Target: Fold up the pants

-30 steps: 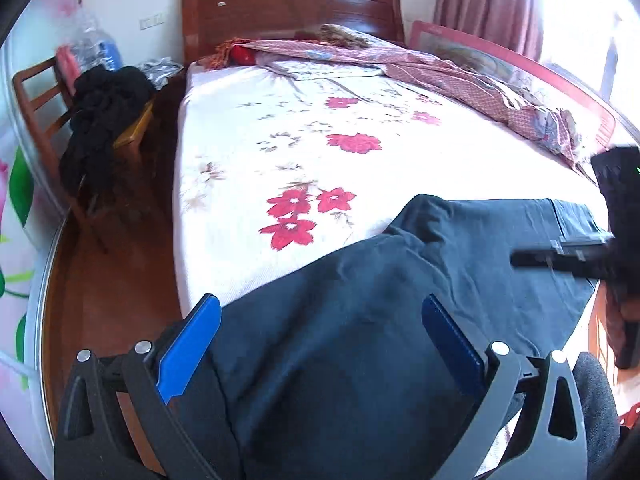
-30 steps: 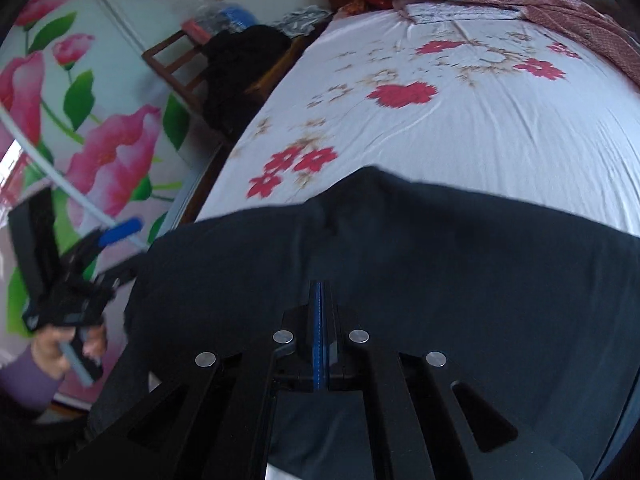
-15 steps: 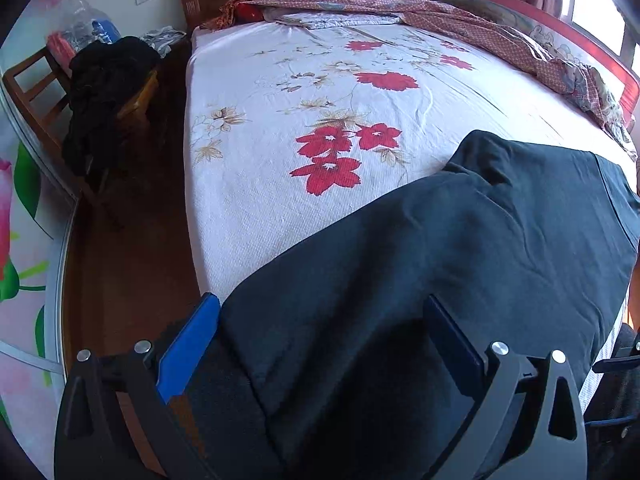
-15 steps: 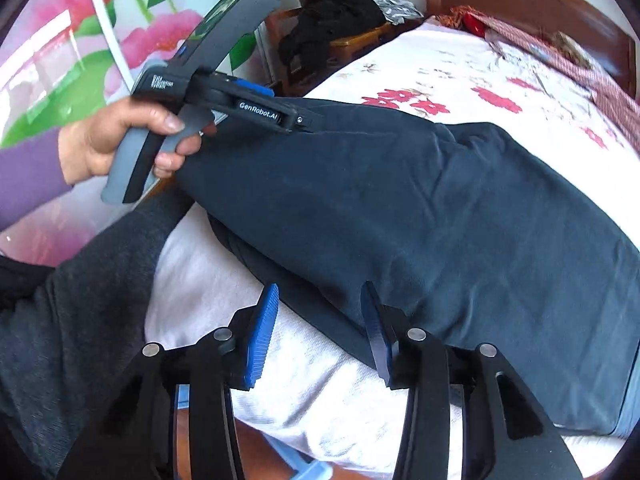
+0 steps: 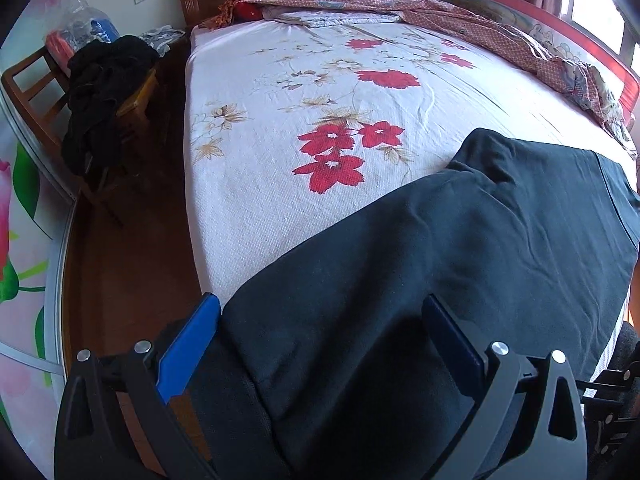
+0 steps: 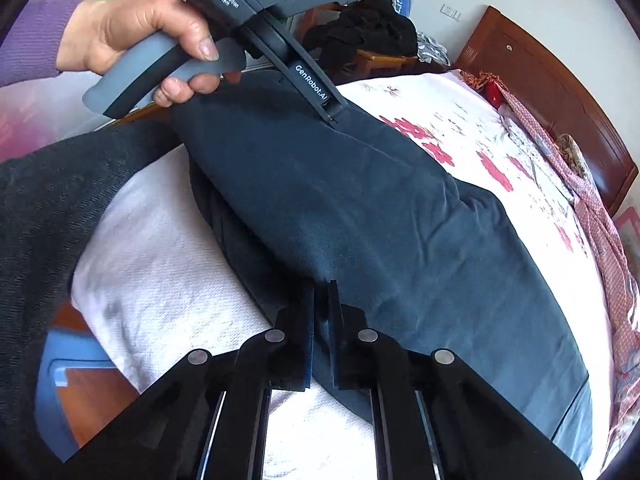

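Note:
Dark navy pants (image 5: 460, 264) lie across the near end of the bed, one leg folded over the other. My left gripper (image 5: 320, 336) is open, its blue pads wide apart over the pants' near-left end. In the right wrist view the pants (image 6: 380, 208) run from the left gripper (image 6: 334, 114) at the far end to my right gripper (image 6: 321, 312). The right gripper's fingers are closed on the near edge of the pants fabric at the mattress edge.
The bed (image 5: 304, 92) has a white sheet with red flowers. A pink patterned blanket (image 5: 500, 36) lies along its far and right side. A wooden chair with black clothes (image 5: 104, 92) stands left of the bed. A wooden floor (image 5: 120, 260) runs alongside.
My right gripper let go, opened, moved to the near edge of the pants and closed on it. My left gripper stayed open and dropped lower over the pants' end.

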